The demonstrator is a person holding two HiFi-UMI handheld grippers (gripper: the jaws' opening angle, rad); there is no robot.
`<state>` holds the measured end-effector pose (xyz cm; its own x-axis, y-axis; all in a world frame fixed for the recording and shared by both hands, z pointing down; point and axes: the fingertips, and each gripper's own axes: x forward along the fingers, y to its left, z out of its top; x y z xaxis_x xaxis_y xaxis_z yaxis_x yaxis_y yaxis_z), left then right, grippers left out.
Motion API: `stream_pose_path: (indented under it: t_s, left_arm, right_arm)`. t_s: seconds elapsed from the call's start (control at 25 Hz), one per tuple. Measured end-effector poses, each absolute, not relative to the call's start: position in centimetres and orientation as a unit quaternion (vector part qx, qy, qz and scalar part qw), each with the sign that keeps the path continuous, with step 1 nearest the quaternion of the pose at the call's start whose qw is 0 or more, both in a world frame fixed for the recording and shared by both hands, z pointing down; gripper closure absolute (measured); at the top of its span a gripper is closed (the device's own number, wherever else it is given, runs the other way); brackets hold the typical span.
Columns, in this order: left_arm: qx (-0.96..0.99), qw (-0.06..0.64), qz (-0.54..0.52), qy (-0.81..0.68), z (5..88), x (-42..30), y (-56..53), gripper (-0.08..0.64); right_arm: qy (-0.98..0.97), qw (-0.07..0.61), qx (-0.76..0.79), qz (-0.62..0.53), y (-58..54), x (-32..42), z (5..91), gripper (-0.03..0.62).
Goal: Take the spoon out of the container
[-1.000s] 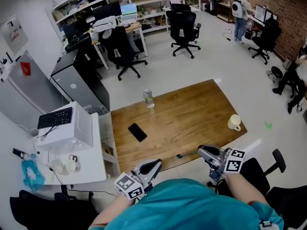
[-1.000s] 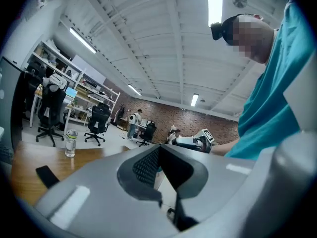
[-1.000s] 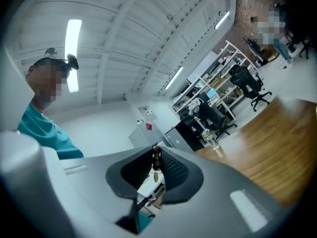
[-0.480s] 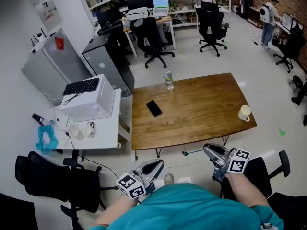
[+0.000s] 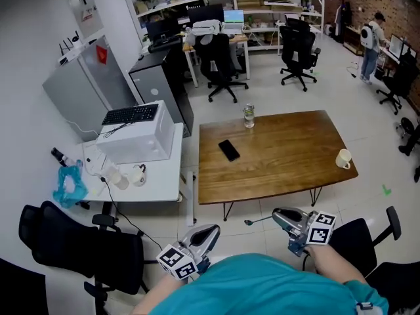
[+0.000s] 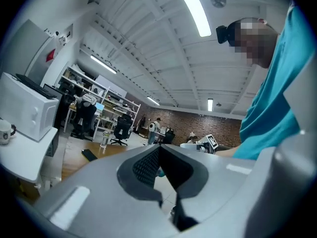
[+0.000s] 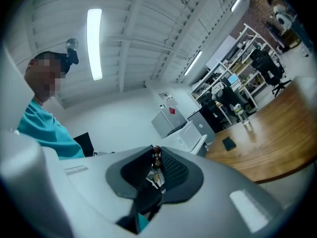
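My right gripper (image 5: 275, 214) is shut on a thin dark spoon (image 5: 258, 220). The spoon sticks out to the left over the floor, clear of the wooden table (image 5: 289, 166). In the right gripper view the spoon's handle (image 7: 156, 158) is pinched between the pads near their tips. The container, a cream cup (image 5: 342, 158), stands at the table's right edge, well away from both grippers. Low at the left, my left gripper (image 5: 211, 230) hangs in front of my teal shirt. Its jaws meet at the tip with nothing in them (image 6: 159, 150).
A black phone (image 5: 229, 149) and a water bottle (image 5: 249, 115) are on the table. A white side table (image 5: 161, 189) at the left carries a microwave (image 5: 136, 140), a keyboard and mugs. Black chairs stand at the lower left (image 5: 79, 248) and lower right (image 5: 367, 238).
The view has drawn back from the table, which now lies farther off and to the right. Both grippers keep their places by my body, the spoon still in the right one.
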<state>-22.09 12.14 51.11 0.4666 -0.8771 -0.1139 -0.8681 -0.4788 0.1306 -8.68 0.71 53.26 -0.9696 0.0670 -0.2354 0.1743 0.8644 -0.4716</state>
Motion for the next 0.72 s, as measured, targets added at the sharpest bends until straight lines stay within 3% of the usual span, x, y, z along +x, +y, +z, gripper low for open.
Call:
stream_pose_path:
  t_s: [0.28, 0.72]
  left_arm:
    - [0.852, 0.034, -0.099, -0.513, 50.0, -30.0, 18.2, 0.563]
    - [0.837, 0.034, -0.120, -0.532, 49.8, -30.2, 21.2, 0.563]
  right_arm:
    - [0.947, 0.135, 0.075, -0.281, 6.9, -16.8, 52.2, 0.543]
    - [0.960, 0.110, 0.067, -0.250, 8.5, -18.4, 52.5, 0.545]
